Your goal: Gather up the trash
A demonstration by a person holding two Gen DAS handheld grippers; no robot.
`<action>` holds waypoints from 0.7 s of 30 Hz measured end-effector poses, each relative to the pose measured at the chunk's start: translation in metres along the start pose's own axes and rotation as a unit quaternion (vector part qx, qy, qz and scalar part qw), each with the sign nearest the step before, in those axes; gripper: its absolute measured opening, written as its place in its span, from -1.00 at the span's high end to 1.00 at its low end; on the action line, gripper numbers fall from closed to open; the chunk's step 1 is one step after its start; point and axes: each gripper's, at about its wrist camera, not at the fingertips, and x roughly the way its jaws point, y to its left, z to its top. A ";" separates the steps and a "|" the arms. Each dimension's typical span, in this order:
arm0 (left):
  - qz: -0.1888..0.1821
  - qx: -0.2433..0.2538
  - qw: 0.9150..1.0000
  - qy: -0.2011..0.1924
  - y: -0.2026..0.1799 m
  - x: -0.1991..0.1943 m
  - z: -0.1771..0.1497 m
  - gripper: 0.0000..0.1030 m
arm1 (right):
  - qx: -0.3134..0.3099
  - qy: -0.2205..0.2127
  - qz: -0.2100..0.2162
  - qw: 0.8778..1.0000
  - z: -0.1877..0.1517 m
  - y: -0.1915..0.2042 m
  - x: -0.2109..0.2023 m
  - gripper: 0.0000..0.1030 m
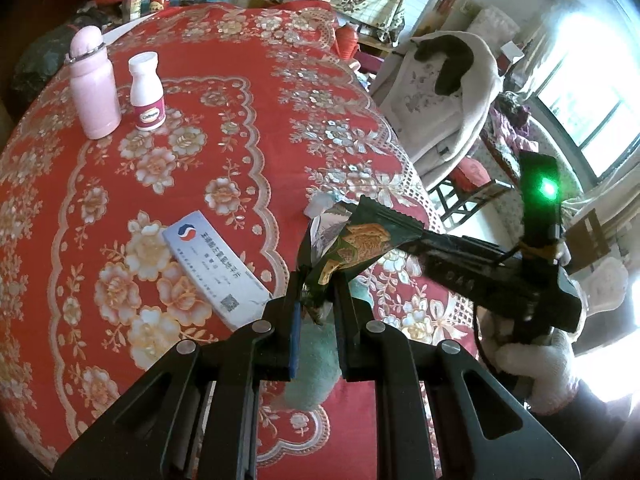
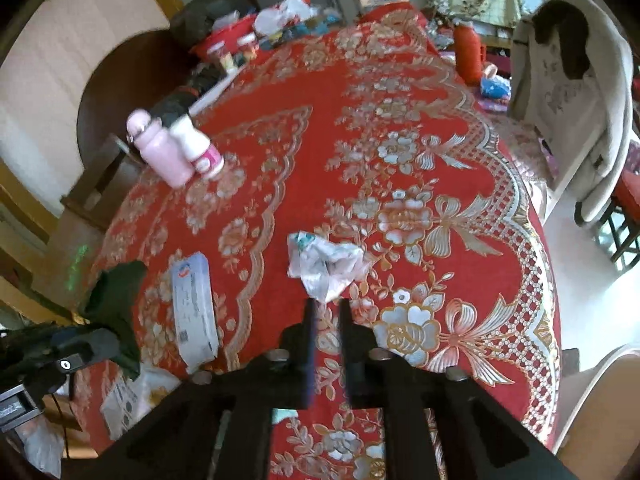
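Wrapper (image 1: 352, 248) clenched in left gripper (image 1: 318, 280), long axis up-right; box (image 1: 216, 266) beside. Right gripper (image 2: 326, 304) released, just short of crumpled plastic (image 2: 324, 262); bottles (image 2: 176, 152) far back.

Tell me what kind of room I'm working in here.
Most likely a lived-in home dining or living room. A round table with a red floral tablecloth holds a pink bottle and a white pill bottle, and a coat hangs over a chair beside it.
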 end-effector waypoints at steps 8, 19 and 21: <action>0.014 -0.020 1.000 -0.005 0.025 -0.011 -0.002 0.77 | 0.026 0.008 0.003 1.000 0.022 0.005 0.041 -0.25; 0.016 -0.041 0.999 -0.009 0.047 -0.016 -0.003 0.77 | 0.017 0.016 -0.013 1.000 0.030 0.004 0.063 0.63; 0.012 -0.042 0.999 -0.010 0.042 -0.015 -0.001 0.77 | 0.015 0.006 -0.005 1.000 0.026 0.003 0.048 0.64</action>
